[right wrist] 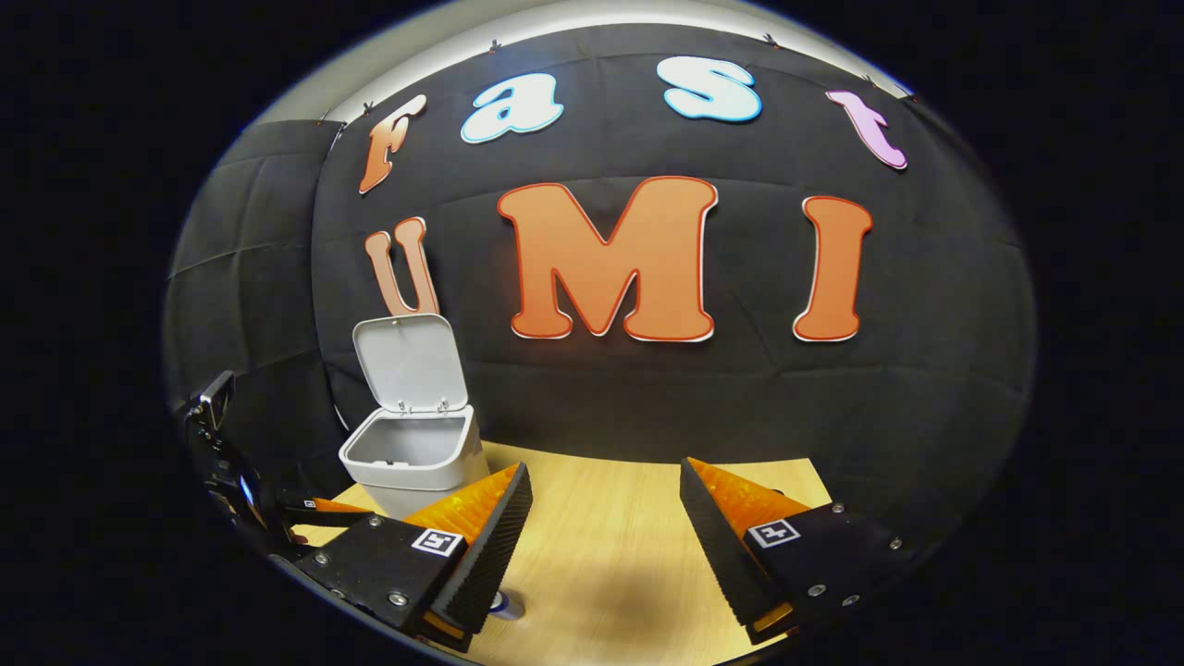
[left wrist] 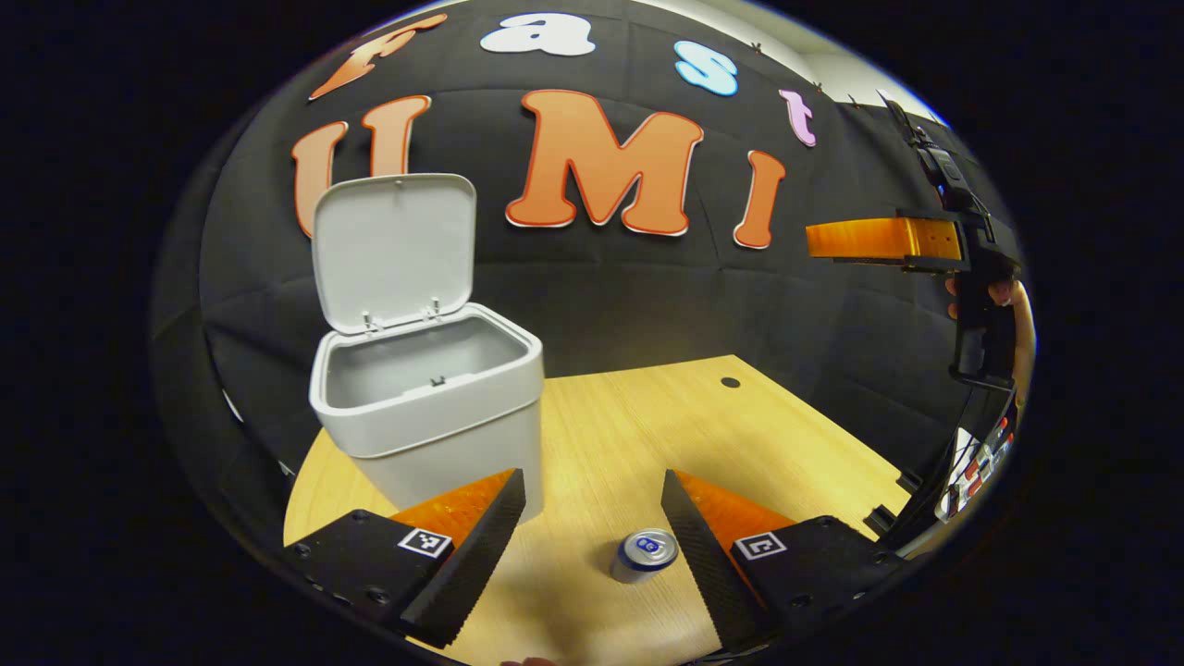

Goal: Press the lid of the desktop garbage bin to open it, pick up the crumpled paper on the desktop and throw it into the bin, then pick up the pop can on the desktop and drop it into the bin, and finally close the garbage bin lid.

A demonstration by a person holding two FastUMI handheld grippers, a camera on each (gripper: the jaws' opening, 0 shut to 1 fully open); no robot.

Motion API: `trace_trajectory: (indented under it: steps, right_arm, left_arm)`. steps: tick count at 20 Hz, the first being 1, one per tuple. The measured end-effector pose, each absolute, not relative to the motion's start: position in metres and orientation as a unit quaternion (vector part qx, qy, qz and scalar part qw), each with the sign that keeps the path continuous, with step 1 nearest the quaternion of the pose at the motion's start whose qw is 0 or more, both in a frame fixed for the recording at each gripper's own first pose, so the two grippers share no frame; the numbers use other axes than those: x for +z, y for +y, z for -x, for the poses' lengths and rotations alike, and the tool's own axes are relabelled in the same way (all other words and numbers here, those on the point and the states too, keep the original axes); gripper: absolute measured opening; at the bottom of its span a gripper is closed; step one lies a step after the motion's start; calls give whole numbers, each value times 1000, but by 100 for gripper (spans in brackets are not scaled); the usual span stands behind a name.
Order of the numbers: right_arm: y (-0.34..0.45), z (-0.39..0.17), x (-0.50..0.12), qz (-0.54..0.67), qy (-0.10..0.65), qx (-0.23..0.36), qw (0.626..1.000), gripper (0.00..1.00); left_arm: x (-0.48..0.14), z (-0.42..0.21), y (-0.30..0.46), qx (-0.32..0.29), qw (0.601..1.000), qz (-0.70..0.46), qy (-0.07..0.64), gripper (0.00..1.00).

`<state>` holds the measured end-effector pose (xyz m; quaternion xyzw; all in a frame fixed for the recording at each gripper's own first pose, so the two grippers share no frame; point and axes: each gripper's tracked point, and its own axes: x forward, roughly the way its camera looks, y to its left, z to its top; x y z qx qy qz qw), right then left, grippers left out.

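A light grey desktop bin (left wrist: 435, 407) stands on the wooden table with its lid (left wrist: 393, 250) swung up and open; the right gripper view has the bin (right wrist: 412, 458) at the left rear of the table. A pop can (left wrist: 645, 553) stands upright on the table between my left gripper's (left wrist: 592, 499) wide-apart fingers, closer to the right finger and touching neither. My right gripper (right wrist: 606, 495) is open above the table with nothing between its fingers. A sliver of the can (right wrist: 507, 605) peeks out below its left finger.
The wooden table (left wrist: 703, 435) has a small round hole (left wrist: 730, 382) near its far edge. The other gripper and the hand holding it (left wrist: 962, 268) hang high at the right of the left gripper view. The left gripper (right wrist: 240, 481) shows at the left edge of the right gripper view.
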<state>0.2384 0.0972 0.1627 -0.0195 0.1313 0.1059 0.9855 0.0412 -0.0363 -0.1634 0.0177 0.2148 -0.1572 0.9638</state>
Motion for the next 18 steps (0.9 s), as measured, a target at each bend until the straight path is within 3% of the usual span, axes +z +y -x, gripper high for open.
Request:
trace_trajectory:
  steps: [7,8,10,18]
  right_arm:
    - [60,-223,159,12,113,71,991,96]
    - [56,-221,158,14,109,65,992,100]
    - [53,-216,153,10,112,60,992,95]
    - [37,-211,138,-5,134,53,989,96]
  left_arm:
    - [-250,-41,-89,-208,935,-37,283,96]
    - [-261,-42,-93,-211,932,-37,291,97]
    - [-282,-46,-99,-215,927,-36,306,97]
    - [-362,-63,-104,-210,911,-64,348,97]
